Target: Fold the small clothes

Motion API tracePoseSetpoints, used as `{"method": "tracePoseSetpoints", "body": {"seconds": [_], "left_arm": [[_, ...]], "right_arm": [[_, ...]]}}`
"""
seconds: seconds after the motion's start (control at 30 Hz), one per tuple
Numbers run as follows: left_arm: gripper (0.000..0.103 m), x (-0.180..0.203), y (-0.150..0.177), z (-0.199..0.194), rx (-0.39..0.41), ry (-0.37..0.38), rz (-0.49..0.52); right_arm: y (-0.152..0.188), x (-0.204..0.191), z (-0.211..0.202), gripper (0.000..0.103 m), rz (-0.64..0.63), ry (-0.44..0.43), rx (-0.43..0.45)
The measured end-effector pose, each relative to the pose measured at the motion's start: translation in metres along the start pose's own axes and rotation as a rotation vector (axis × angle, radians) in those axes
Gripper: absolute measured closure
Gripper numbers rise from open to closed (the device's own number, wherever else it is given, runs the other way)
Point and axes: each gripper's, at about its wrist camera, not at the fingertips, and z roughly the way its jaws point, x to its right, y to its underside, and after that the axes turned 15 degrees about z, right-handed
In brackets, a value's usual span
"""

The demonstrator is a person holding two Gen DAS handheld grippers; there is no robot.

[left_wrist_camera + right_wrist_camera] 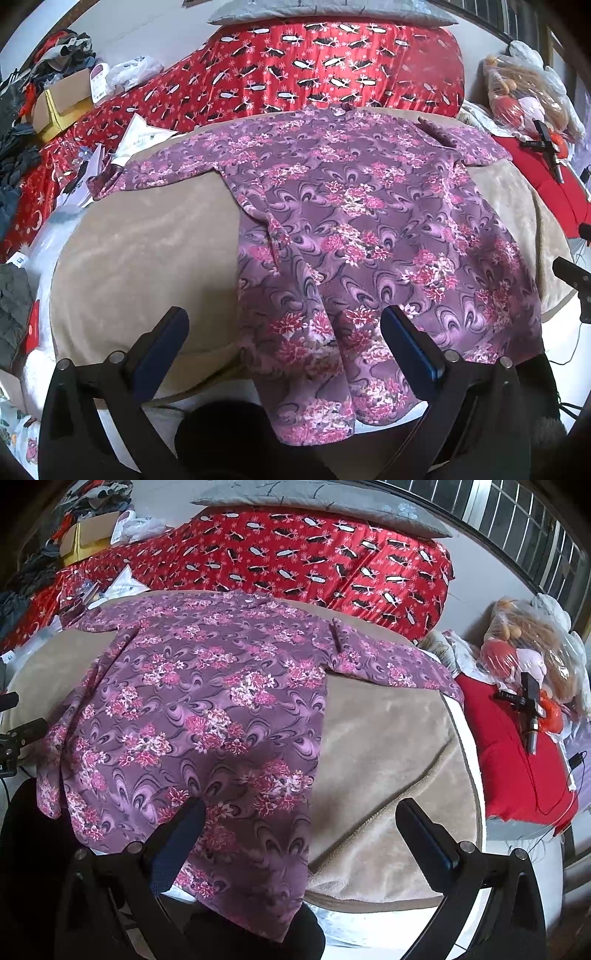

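A purple shirt with pink flowers (354, 229) lies spread flat on a beige plush blanket (147, 251), collar away from me, sleeves out to both sides, hem hanging over the near edge. It also shows in the right wrist view (207, 709) on the blanket (384, 746). My left gripper (284, 325) is open and empty, hovering over the shirt's lower left hem. My right gripper (301, 816) is open and empty, over the shirt's lower right edge, its left finger (184, 830) above the cloth.
A red patterned quilt (325, 70) lies behind the blanket, with a grey pillow (332, 11) beyond it. A cardboard box (62, 107) and clutter sit far left. A red cushion (517, 753) with a black tool (528, 709) and bagged toys (528, 650) lie right.
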Motion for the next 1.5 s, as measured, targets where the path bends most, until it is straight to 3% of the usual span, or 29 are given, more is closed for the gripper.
{"method": "tracePoseSetpoints", "body": {"seconds": [0.47, 0.7, 0.87, 0.93, 1.03, 1.1, 1.13, 1.17, 1.2, 1.23, 1.27, 1.3, 1.33, 1.4, 1.5], "left_arm": [[0.0, 0.0, 0.003, 0.0, -0.007, 0.005, -0.007], [0.0, -0.025, 0.005, 0.01, -0.065, 0.044, -0.084], [0.0, -0.067, 0.013, 0.024, -0.14, 0.069, -0.202], [0.0, -0.063, 0.015, 0.025, -0.154, 0.087, -0.177], [0.0, -0.036, 0.016, 0.037, -0.21, 0.2, -0.095], [0.0, -0.014, 0.017, 0.05, -0.271, 0.223, -0.032], [0.001, -0.007, 0.019, 0.055, -0.291, 0.217, -0.011], [0.008, -0.002, 0.019, 0.059, -0.303, 0.213, 0.001], [0.034, -0.001, 0.021, 0.063, -0.319, 0.216, 0.011], [0.053, -0.006, 0.022, 0.067, -0.346, 0.241, -0.008], [0.057, -0.013, 0.023, 0.067, -0.356, 0.266, -0.04], [0.079, -0.029, 0.024, 0.063, -0.354, 0.296, -0.105], [0.088, -0.047, 0.026, 0.057, -0.348, 0.311, -0.162], [0.088, -0.077, 0.033, 0.047, -0.335, 0.352, -0.261], [0.088, -0.104, 0.056, 0.043, -0.375, 0.29, -0.304]], "right_arm": [[0.001, 0.001, -0.003, 0.001, 0.009, -0.03, 0.004], [0.002, 0.004, 0.003, 0.001, 0.005, -0.039, -0.022], [0.013, 0.028, 0.033, 0.009, 0.042, -0.023, -0.166], [0.021, 0.035, 0.047, 0.01, 0.066, -0.049, -0.237], [0.036, 0.037, 0.068, 0.014, 0.103, -0.105, -0.337], [0.044, 0.035, 0.08, 0.021, 0.125, -0.152, -0.402], [0.048, 0.033, 0.082, 0.03, 0.125, -0.169, -0.418], [0.05, 0.03, 0.083, 0.048, 0.113, -0.178, -0.423], [0.052, 0.026, 0.082, 0.059, 0.08, -0.15, -0.41], [0.051, 0.025, 0.078, 0.081, 0.053, -0.138, -0.391], [0.047, 0.028, 0.068, 0.095, 0.053, -0.164, -0.371], [0.043, 0.034, 0.06, 0.096, 0.076, -0.201, -0.354], [0.035, 0.047, 0.042, 0.097, 0.131, -0.264, -0.312], [0.023, 0.074, 0.014, 0.098, 0.226, -0.348, -0.231], [0.022, 0.105, 0.001, 0.102, 0.326, -0.374, -0.2]]}}
